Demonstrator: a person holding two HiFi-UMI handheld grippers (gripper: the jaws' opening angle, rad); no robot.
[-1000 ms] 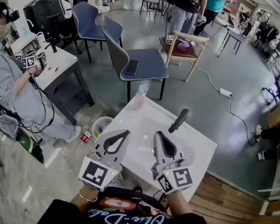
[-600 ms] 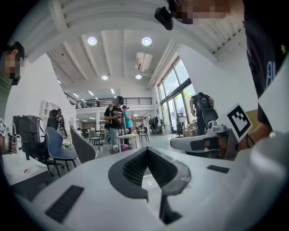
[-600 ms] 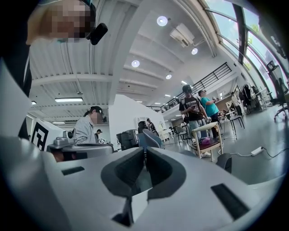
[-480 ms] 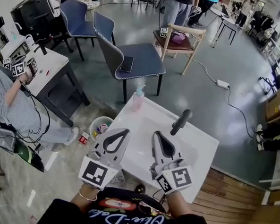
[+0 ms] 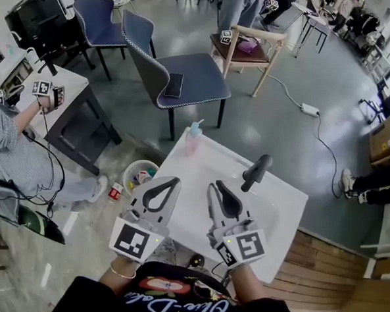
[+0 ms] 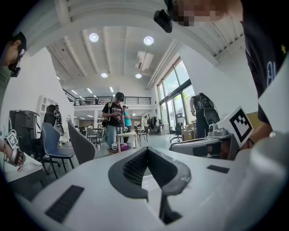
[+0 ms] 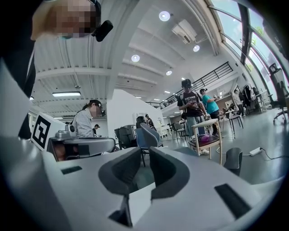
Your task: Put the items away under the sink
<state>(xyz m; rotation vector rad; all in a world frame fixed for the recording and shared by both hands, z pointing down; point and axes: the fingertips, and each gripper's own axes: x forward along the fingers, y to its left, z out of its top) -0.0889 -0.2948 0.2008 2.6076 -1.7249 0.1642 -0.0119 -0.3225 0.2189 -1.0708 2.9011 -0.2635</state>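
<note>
The left tool [image 5: 172, 182] is pinched together and empty. The right tool [image 5: 216, 185] has just been opening its jaws slightly, with nothing between them. The pink soap bottle [image 5: 192, 140] stands ahead of the left tool, seemingly near the sink [image 5: 281, 198] edge. Reaching with the jaws together could knock it off.

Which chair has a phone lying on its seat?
The blue chair nearest the sink, a dark phone flat on its seat. The wooden chair holds a pink item; the farther blue chair seat shows nothing.
</note>
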